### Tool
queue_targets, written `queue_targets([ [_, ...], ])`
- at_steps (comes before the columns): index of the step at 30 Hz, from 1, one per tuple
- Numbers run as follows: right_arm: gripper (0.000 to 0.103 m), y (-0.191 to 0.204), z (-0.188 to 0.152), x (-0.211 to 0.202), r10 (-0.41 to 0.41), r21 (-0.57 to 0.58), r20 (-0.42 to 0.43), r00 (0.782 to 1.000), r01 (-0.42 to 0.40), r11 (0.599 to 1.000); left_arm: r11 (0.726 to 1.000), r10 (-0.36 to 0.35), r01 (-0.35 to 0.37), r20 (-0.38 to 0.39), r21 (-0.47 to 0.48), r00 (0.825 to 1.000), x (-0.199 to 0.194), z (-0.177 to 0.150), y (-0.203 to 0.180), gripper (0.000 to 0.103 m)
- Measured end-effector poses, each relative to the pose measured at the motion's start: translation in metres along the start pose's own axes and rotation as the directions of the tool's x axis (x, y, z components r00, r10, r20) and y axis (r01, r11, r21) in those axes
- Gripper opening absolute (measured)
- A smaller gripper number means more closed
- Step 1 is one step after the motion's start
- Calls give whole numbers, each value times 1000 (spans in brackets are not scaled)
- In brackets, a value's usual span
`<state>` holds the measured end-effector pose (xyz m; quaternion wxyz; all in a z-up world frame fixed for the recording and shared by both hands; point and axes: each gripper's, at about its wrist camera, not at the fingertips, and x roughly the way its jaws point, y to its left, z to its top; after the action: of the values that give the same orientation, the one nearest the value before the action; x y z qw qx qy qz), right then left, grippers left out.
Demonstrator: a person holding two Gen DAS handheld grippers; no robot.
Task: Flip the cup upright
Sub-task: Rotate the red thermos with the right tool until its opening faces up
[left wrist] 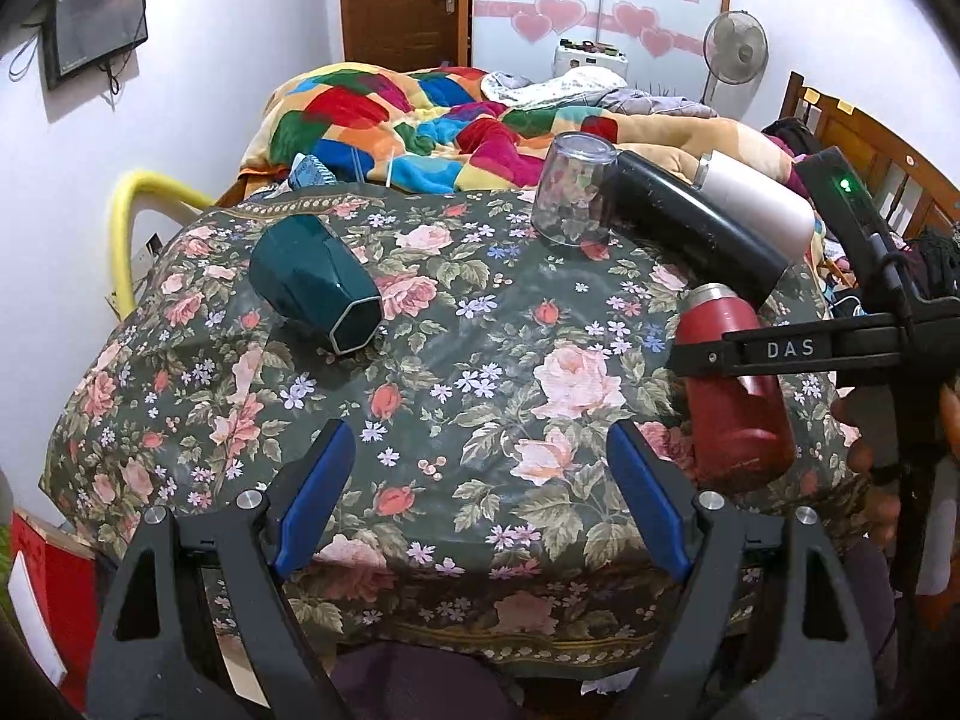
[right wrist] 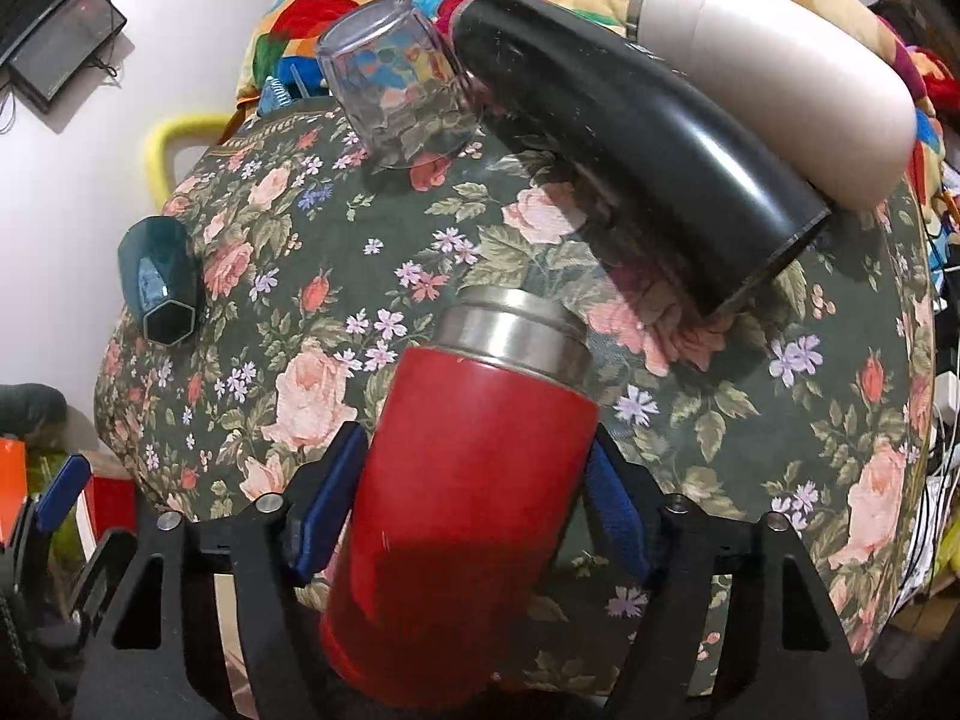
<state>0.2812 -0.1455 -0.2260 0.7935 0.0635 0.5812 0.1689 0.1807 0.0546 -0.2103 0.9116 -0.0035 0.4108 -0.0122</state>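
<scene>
- The counter [left wrist: 480, 324] is covered with a dark green cloth with roses, and behind it is a bed with a colourful patchwork quilt [left wrist: 420, 120]
- A black flask [right wrist: 636, 138] lies on its side at the far right of the counter, and a white flask [right wrist: 774, 72] lies just behind it, touching it
- The red cup [right wrist: 468, 480], a red flask body with a bare steel neck, lies tilted on the right part of the counter; the neck points away from the right camera, toward the black flask
- The right gripper [right wrist: 474, 492] has its blue-padded jaws on both sides of the red cup; the pads [right wrist: 324, 510] are very close to the body, but I cannot tell if they press it or only stand beside it
- In the left wrist view the right gripper [left wrist: 780, 354] comes from the right edge and crosses over the red cup [left wrist: 738, 396]
- The left gripper [left wrist: 480, 480] is over the near edge of the counter, its jaws wide apart with nothing between them
- A dark green faceted cup [left wrist: 315, 282] lies on its side at the left of the counter, well apart from the others
- A clear glass [left wrist: 573, 189] stands upside down at the far side, just beside the black flask
</scene>
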Motion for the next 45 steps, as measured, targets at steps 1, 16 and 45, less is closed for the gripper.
queue_targets([
  [1, 63, 1, 0, -2, 9, -10, 7, 1000, -9, 1000, 1000, -1, 1, 2, 1, 1000, -1, 0, 0, 85],
  [16, 59, 24, 0, -59, -11, -140, 209, 978, 41, 989, 1000, 4, -5, 52, 23, 999, -16, 13, -11, 85],
  [45, 64, 55, -8, -45, -69, -294, 181, 981, 121, 948, 1000, -11, 11, 14, -7, 1000, -10, 14, -11, 86],
])
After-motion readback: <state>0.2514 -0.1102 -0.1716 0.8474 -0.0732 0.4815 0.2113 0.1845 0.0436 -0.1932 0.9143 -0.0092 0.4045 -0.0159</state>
